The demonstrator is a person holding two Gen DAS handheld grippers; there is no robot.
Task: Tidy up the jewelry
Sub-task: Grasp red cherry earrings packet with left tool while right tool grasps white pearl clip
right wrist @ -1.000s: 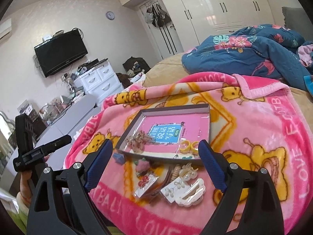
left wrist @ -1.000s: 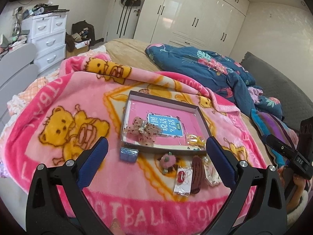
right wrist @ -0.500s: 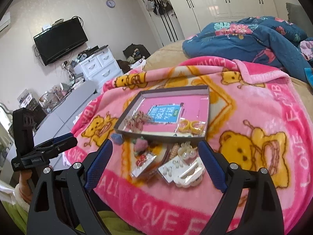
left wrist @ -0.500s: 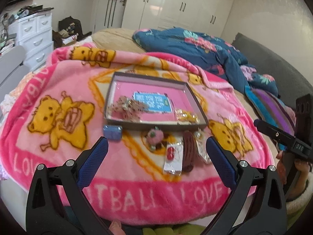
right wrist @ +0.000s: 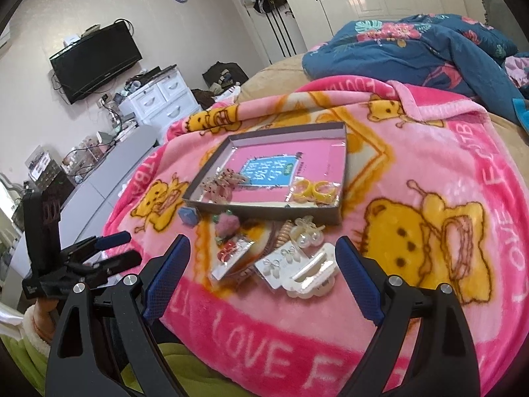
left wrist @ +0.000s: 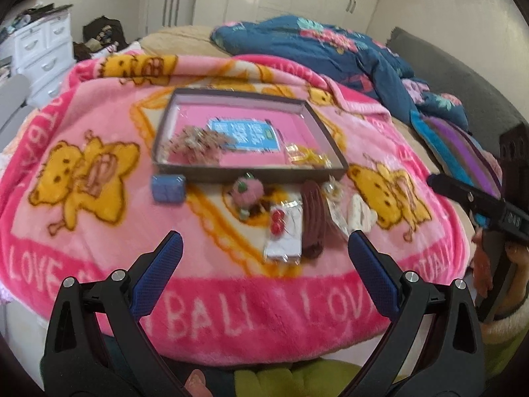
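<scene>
Both the left gripper (left wrist: 264, 251) and right gripper (right wrist: 263, 258) hover spread and empty over the pink blanket (right wrist: 413, 152). The white claw clip (right wrist: 312, 281) lies below the shallow box (right wrist: 274, 208) (light, stiff, probably slippery). I'd pinch it across its arched back.

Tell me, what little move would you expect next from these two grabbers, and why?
Probably the right gripper should ease down toward the white hair claw, the nearest piece. Both it and the left gripper are open and hold nothing. Only a beaded piece and yellow rings lie in the shallow box; the rest sits on the pink blanket in front of it.
</scene>
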